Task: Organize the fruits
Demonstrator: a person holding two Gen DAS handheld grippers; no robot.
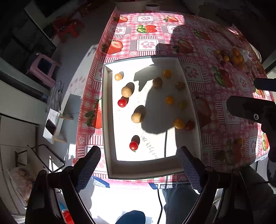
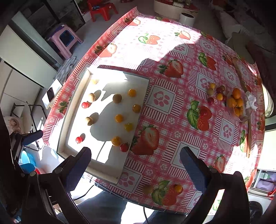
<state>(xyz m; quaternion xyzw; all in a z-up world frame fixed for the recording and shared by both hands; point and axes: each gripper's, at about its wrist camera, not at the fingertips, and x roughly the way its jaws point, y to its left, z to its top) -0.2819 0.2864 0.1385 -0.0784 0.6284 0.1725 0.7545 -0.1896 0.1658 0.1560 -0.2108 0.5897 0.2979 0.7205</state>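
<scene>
A shallow white box (image 1: pixel 105 110) (image 2: pixel 73 110) lies on the strawberry tablecloth and holds several small fruits. Among them are red cherry tomatoes (image 1: pixel 133 145) (image 2: pixel 78 140), beige longans (image 1: pixel 127 91) (image 2: pixel 89 121) and yellow tomatoes (image 1: pixel 179 123) (image 2: pixel 119 118). My left gripper (image 1: pixel 138 155) hangs open and empty above the box's near end. My right gripper (image 2: pixel 136 151) stands open and empty above the box's near right corner and the cloth. More loose fruits (image 2: pixel 215 93) (image 1: pixel 222 56) lie at the far right, beside a clear container of orange fruits (image 2: pixel 236 101). Two fruits (image 2: pixel 147 188) sit near the front edge.
The tablecloth (image 2: pixel 181 124) covers a table whose left edge drops to the floor. On the floor are a pink stool (image 2: pixel 66 38), a red stool (image 2: pixel 103 10) and a phone on a stand (image 1: pixel 50 126). A person's legs show below the table's front edge.
</scene>
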